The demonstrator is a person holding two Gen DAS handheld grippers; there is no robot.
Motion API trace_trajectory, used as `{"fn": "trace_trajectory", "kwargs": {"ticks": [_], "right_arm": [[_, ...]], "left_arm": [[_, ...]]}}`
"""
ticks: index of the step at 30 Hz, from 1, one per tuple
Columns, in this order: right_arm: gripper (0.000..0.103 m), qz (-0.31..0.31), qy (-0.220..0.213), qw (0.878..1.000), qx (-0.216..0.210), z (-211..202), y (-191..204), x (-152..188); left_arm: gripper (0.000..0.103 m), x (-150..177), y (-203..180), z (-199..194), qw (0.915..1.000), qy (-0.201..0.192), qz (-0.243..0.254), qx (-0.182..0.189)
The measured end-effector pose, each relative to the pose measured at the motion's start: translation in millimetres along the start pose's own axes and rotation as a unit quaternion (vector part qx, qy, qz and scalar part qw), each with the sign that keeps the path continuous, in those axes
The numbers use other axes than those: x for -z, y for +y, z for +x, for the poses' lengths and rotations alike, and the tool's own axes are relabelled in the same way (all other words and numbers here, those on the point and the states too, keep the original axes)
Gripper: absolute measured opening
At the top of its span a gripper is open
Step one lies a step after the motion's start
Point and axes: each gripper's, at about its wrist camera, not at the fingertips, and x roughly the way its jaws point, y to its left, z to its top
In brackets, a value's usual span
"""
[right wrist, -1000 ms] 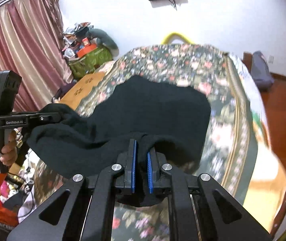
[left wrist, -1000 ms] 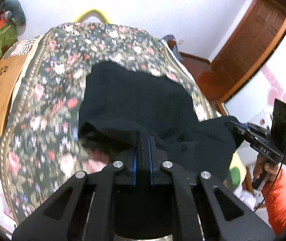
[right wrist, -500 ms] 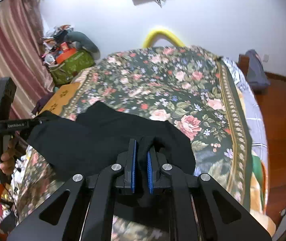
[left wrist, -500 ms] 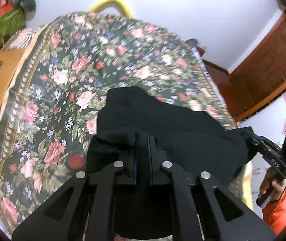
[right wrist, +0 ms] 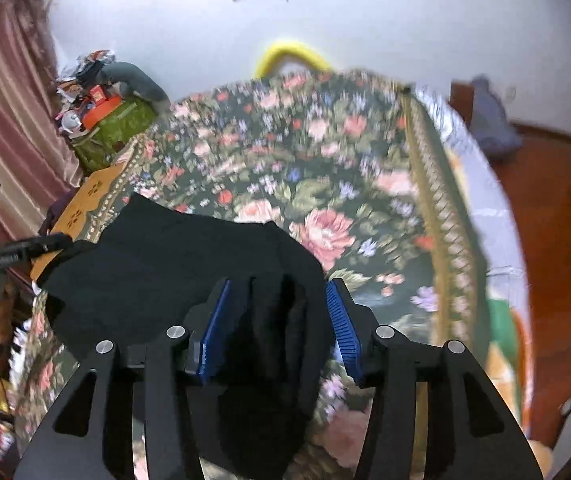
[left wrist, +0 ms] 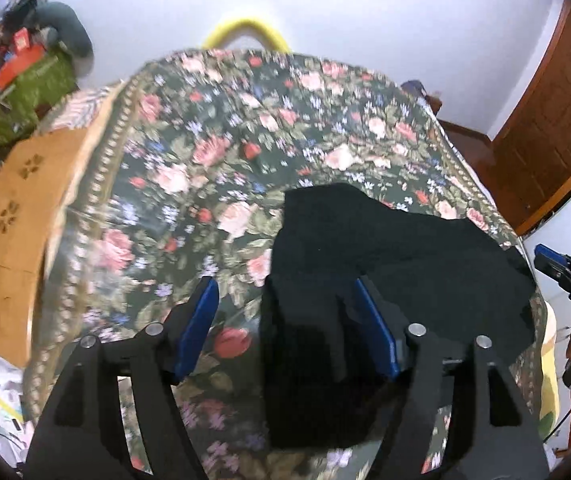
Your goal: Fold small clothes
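The black cloth (left wrist: 385, 264) lies on the bed (left wrist: 189, 184), on the flowery blanket, near the edge closest to the person. It looks doubled over, with one layer on top of another, so I think one fold is already made.

The left gripper (left wrist: 289, 320) has its jaws spread wide. The cloth sits between the blue pads (left wrist: 199, 332) but they are not pinching it. The near end of the cloth hangs down under the gripper.

The right gripper (right wrist: 281, 320) has its jaws spread too. A bunched bit of the cloth (right wrist: 189, 264) stands in folds between its blue pads (right wrist: 215, 328), and they do not press on it. The pictures are a bit blurry, so I cannot tell if a pad just touches the cloth.

So the cloth is let go and is on the bed. My guess is that the job is about halfway. The cloth is still wide and its edges are lumpy. It likely needs one more fold, and then a smoothing so it lies flat and neat.
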Motion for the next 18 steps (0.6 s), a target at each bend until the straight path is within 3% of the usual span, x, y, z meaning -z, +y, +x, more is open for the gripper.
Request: {"fn": "trace_trajectory", "kwargs": {"ticks": [4,7,13,18], "right_arm": [[0.053,-0.029,-0.009,0.999,-0.014,-27.7,17.2,15.0],[0.054,-0.047,-0.001,0.999,-0.022,-26.4,29.7,25.5],[0.054,-0.050,0.036,0.997,-0.040,3.9,46.0,42.9],[0.054,-0.056,0.062,0.996,-0.042,35.1,50.9,36.3]], "left_arm": [[0.070,17.9,-2.6,-25.0,0.9997,-0.019,0.015,-0.002],[0.070,39.3,-18.7,-25.0,0.9990,-0.006,0.043,0.000],[0.070,63.2,-53.1,5.1,0.9960,0.037,0.081,0.005],[0.070,46.1,-63.2,25.8,0.9960,0.043,0.078,0.001]]}}
